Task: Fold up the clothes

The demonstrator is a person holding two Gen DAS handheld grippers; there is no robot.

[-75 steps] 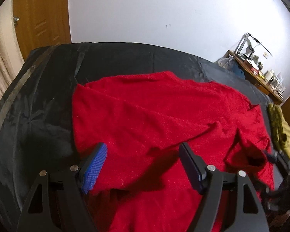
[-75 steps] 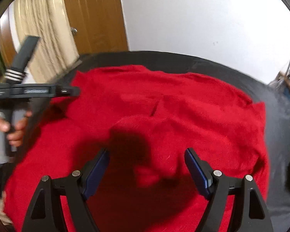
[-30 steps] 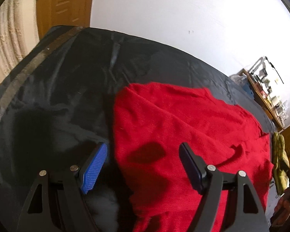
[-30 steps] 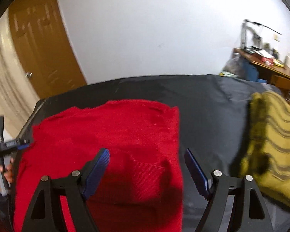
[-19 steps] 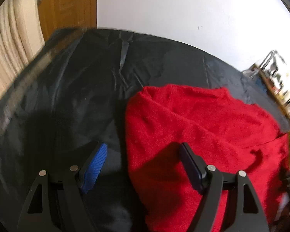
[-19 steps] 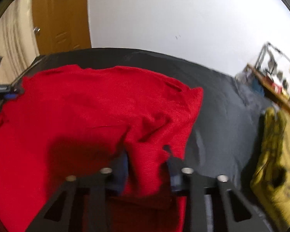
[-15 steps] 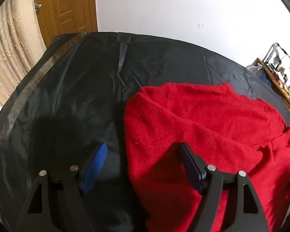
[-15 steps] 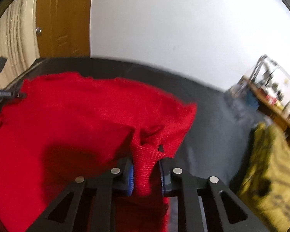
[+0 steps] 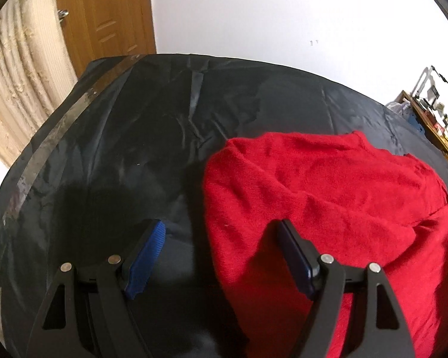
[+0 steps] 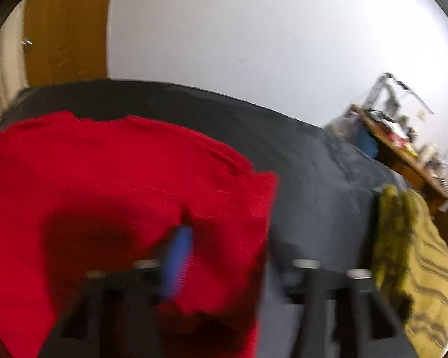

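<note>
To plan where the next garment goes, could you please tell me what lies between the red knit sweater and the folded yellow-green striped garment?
Only bare black sheet separates the red knit sweater from the yellow-green striped garment, as the blurred right wrist view shows.

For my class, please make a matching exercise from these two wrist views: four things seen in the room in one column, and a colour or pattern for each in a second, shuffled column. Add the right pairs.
Things
1. sweater spread on the cover
2. bed cover
3. door
4. garment lying at the right edge

Colours
A. brown wood
B. olive-yellow with dark stripes
C. red
D. black

Pairs: 1-C, 2-D, 3-A, 4-B
</note>
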